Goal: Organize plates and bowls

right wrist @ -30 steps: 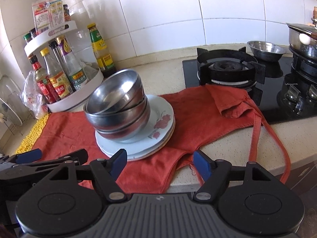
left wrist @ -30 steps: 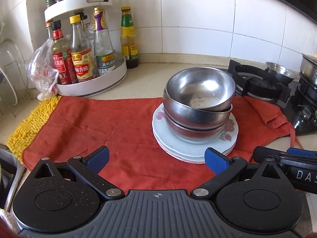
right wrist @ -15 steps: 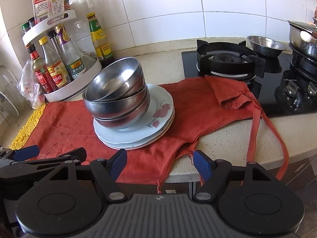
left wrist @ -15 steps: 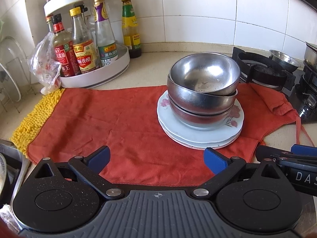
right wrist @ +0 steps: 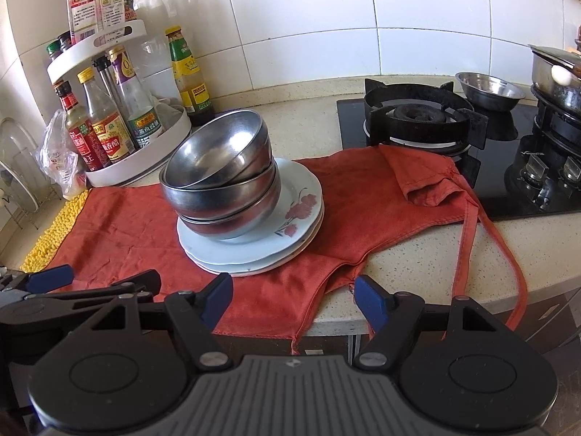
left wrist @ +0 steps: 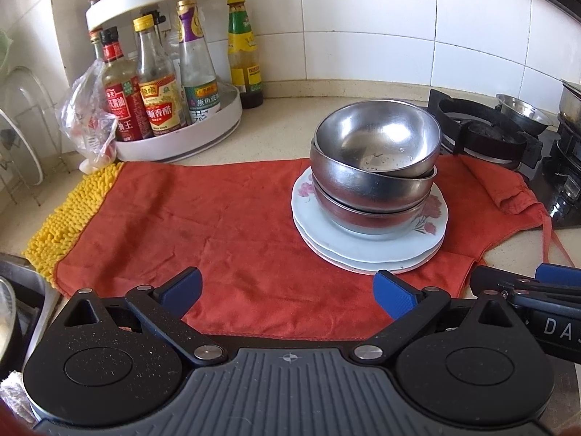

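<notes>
Three steel bowls (left wrist: 376, 161) (right wrist: 221, 178) are nested in a stack, the top one tilted. They sit on a stack of white floral plates (left wrist: 363, 247) (right wrist: 290, 218) on a red cloth (left wrist: 218, 218) (right wrist: 363, 210). My left gripper (left wrist: 287, 290) is open and empty, in front of the cloth's near edge, left of the stack. My right gripper (right wrist: 292, 294) is open and empty at the counter's front edge, just in front of the plates. Each gripper shows at the side of the other's view.
A white two-tier turntable (left wrist: 203, 127) (right wrist: 145, 167) with sauce bottles stands at the back left, a plastic bag (left wrist: 87, 120) beside it. A gas stove (right wrist: 417, 120) (left wrist: 479, 127) with a small steel bowl (right wrist: 488, 91) and a pot is on the right. A yellow mat (left wrist: 69, 210) lies left.
Both grippers have drawn back and risen slightly from the stack, which now looks farther off. The bowls and plates have not moved.
</notes>
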`<state>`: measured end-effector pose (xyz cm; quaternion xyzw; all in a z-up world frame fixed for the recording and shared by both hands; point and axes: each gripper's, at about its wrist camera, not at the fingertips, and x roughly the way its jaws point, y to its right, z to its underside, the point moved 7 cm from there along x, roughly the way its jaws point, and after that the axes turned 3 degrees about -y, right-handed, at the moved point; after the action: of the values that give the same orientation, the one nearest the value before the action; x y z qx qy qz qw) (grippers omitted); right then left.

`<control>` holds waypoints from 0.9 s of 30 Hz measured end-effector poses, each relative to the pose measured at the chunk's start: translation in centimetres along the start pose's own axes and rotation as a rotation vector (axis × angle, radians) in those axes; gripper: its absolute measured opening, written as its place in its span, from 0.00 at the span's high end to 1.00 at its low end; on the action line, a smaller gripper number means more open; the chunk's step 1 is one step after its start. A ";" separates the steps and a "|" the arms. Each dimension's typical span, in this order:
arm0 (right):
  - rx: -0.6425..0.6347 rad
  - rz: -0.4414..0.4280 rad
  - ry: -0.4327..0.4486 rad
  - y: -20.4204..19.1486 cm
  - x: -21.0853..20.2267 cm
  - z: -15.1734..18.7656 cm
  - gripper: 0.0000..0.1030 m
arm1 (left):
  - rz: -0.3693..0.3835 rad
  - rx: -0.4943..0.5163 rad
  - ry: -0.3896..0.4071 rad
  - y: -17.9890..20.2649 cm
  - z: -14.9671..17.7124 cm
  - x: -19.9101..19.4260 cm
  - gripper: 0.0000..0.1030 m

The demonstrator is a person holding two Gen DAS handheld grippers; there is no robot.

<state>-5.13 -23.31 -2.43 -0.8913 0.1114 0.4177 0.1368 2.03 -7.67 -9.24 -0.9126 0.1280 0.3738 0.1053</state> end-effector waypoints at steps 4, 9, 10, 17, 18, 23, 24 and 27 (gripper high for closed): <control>-0.004 -0.001 0.004 0.0 -0.1 -0.1 0.28 | 0.000 -0.001 0.003 -0.1 0.0 -0.1 0.01; -0.006 -0.006 0.009 0.0 -0.1 -0.2 0.28 | 0.000 -0.005 0.011 -0.1 -0.1 -0.2 0.01; -0.006 -0.007 0.009 0.0 -0.1 -0.2 0.28 | -0.002 -0.005 0.017 0.0 -0.1 -0.3 0.01; -0.008 -0.007 0.014 0.0 -0.2 -0.3 0.28 | -0.025 0.023 0.061 0.0 -0.5 -0.6 0.01; -0.007 -0.006 0.013 0.0 -0.2 -0.3 0.28 | -0.023 0.023 0.060 0.0 -0.5 -0.6 0.01; -0.008 -0.007 0.011 0.0 -0.1 -0.4 0.28 | -0.020 0.020 0.055 0.0 -0.5 -0.5 0.01; -0.009 -0.008 0.011 0.1 -0.1 -0.4 0.28 | -0.019 0.020 0.055 0.0 -0.4 -0.5 0.01; -0.009 -0.009 0.012 0.1 -0.1 -0.4 0.28 | -0.019 0.022 0.058 -0.1 -0.4 -0.5 0.01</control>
<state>-4.91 -23.54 -2.15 -0.8948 0.1063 0.4123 0.1342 1.99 -7.61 -8.56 -0.9230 0.1264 0.3446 0.1152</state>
